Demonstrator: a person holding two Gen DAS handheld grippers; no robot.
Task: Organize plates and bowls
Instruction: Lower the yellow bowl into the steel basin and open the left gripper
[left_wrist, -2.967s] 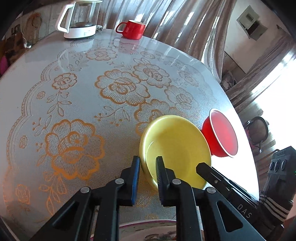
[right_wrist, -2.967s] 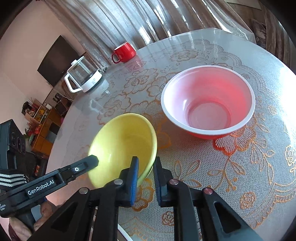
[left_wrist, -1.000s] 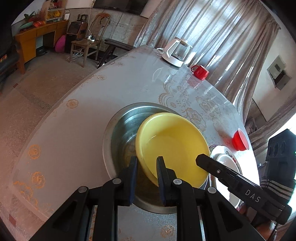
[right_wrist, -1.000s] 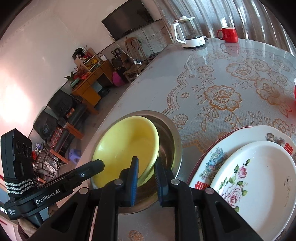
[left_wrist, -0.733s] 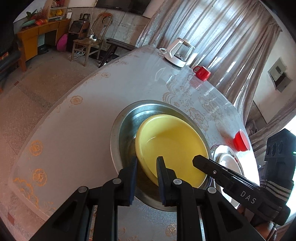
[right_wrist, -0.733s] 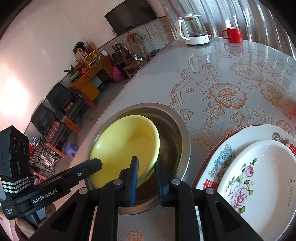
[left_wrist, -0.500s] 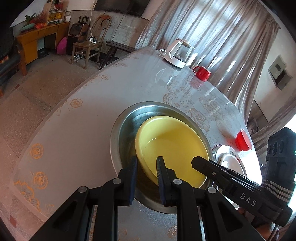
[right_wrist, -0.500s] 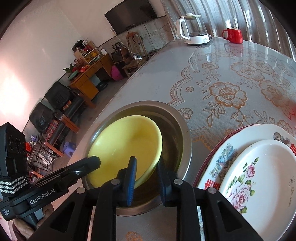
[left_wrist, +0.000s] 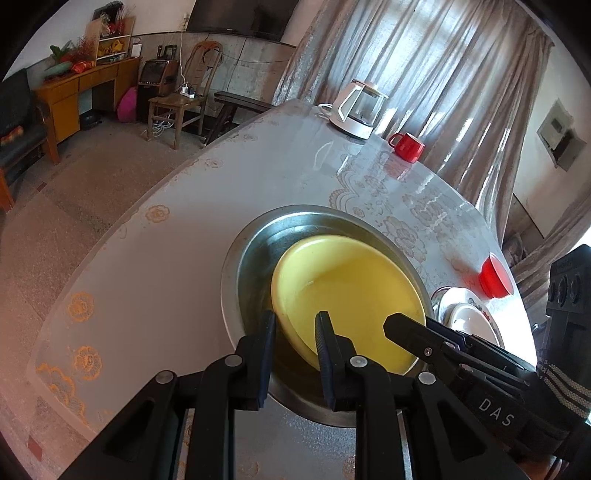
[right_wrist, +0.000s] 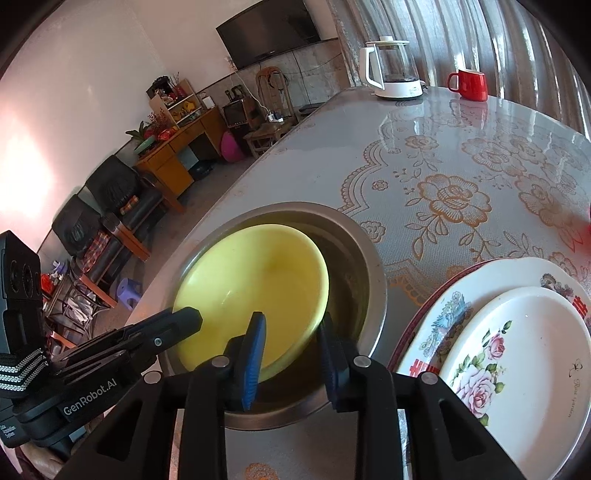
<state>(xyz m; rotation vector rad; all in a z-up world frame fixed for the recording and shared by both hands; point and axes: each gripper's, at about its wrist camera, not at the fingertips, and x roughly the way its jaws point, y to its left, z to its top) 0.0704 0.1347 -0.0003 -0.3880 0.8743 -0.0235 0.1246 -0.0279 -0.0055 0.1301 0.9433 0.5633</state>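
Change: half a second ago your right gripper (right_wrist: 290, 345) clamped the yellow bowl (right_wrist: 258, 288); its jaws now stand released, so nesting is finished.
Left gripper (left_wrist: 293, 341): jaws loosened, straddling the rim.
Bowl: inside the metal basin (right_wrist: 373, 269) on the bench (right_wrist: 461, 177), mouth upward, slightly tilted; round, no long axis.

A yellow bowl (right_wrist: 258, 273) is seen tilted inside a steel basin (right_wrist: 371, 266); two floral plates (right_wrist: 517, 354) are stacked just beside it.

We saw daylight through the curtains (left_wrist: 436, 74) glaring off the table (right_wrist: 443, 122); fisheye edges bent and darkened.
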